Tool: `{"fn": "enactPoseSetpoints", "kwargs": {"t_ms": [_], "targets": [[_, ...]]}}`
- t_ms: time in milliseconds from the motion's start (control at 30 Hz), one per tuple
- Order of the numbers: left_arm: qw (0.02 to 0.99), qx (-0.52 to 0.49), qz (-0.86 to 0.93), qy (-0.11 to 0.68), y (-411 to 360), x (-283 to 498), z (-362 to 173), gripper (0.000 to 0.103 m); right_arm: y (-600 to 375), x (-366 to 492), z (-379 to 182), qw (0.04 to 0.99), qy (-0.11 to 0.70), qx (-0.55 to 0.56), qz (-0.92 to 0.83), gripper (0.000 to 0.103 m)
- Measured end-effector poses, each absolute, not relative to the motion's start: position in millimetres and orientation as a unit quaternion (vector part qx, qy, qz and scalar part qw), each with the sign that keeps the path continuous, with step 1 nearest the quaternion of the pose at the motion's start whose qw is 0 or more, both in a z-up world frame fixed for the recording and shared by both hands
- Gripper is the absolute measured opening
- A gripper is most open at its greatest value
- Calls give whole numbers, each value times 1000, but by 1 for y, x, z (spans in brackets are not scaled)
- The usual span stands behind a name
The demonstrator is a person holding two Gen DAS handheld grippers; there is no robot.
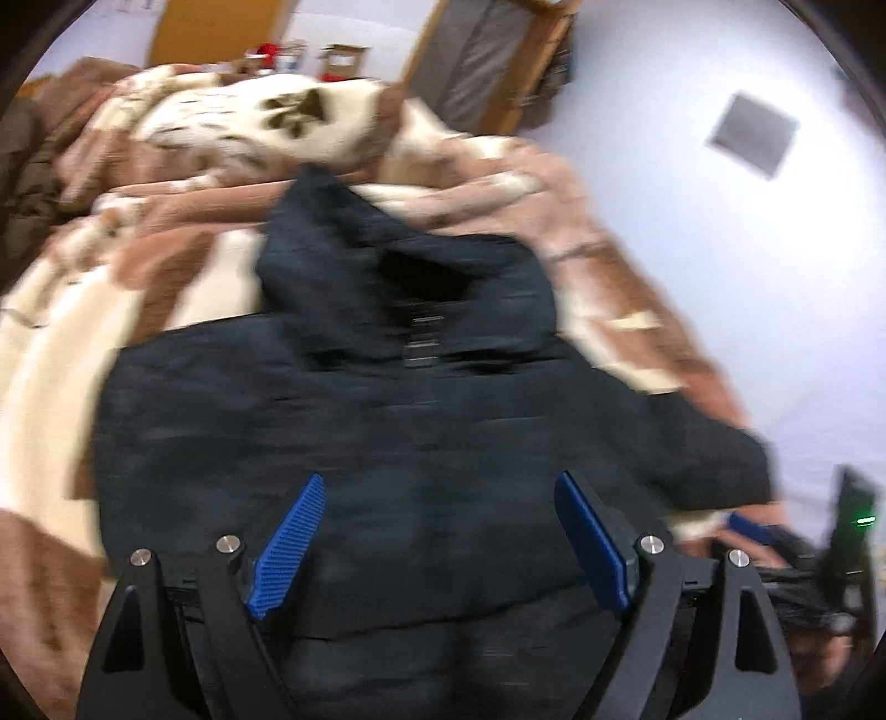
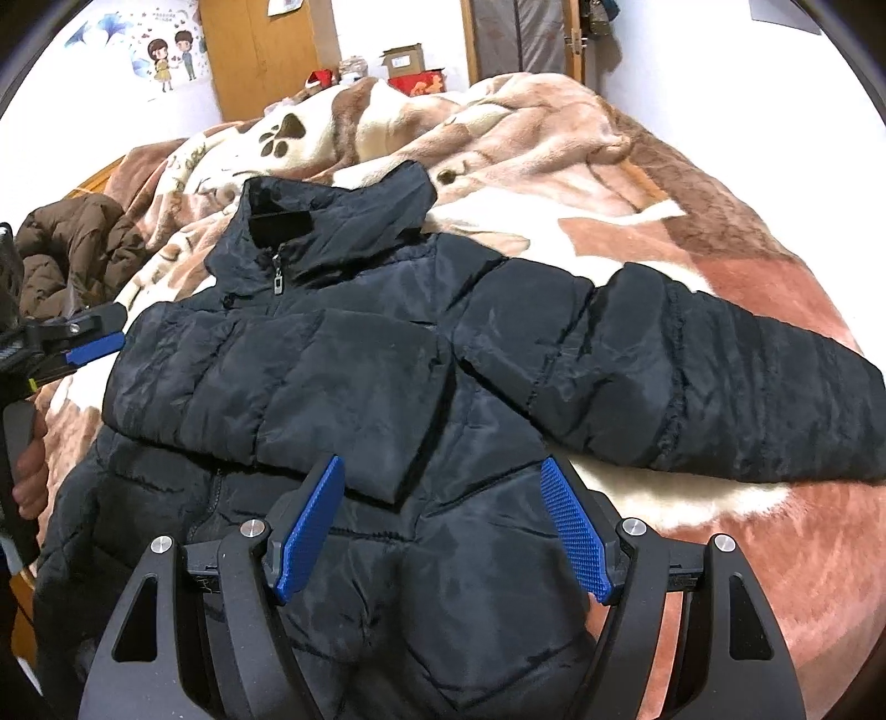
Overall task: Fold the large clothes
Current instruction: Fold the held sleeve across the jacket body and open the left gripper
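- Nearest, the right gripper (image 2: pixel 443 526) hangs over the lower body of the black puffer jacket (image 2: pixel 387 387), its blue pads (image 2: pixel 576 531) spread wide and released, with nothing pinched between them.
- Likewise the left gripper (image 1: pixel 437 543) stands wide apart above the jacket (image 1: pixel 387 415); that view is smeared, so whether the pads (image 1: pixel 290 548) brush the fabric is hard to say, but they seem to clamp nothing.
- From the right wrist view, the left gripper (image 2: pixel 94 338) shows at the jacket's left shoulder edge, its blue tips just beside the cloth, with a hand (image 2: pixel 27 476) on its handle below.
- Across the chest lies one sleeve (image 2: pixel 277 387), folded inward, its cuff end reaching close to the right gripper's left pad.
- Further right, the other sleeve (image 2: pixel 692 376) stretches straight out over the blanket (image 2: pixel 747 266), flat and unfolded, its far end running to the picture's edge.
- Beyond, the collar (image 2: pixel 332 216) stands raised with the zipper pull below it.
- Open blanket lies right of the jacket's body and under the outstretched sleeve; a brown coat (image 2: pixel 72 249) is heaped at the far left, near the bed's edge.
- Farthest back stand a cardboard box (image 2: pixel 404 58) and wooden doors (image 2: pixel 260 50) against the wall.
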State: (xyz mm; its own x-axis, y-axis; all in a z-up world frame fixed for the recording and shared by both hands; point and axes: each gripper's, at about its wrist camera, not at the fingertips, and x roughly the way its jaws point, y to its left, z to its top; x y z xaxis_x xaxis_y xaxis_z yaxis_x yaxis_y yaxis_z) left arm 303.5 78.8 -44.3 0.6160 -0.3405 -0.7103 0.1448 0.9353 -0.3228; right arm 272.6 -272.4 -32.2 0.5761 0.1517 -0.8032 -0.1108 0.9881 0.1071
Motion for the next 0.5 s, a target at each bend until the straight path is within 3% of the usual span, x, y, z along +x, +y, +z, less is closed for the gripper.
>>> {"fn": "enactPoseSetpoints", "kwargs": {"t_ms": [267,500], "targets": [[877,-114,-28,465,146,330,-102,85,-244,341,-95,853,514,1,92,68],[899,-93,-36,426,150,331,-78,85,-259,355,-66,876,479,1,63,68]]}}
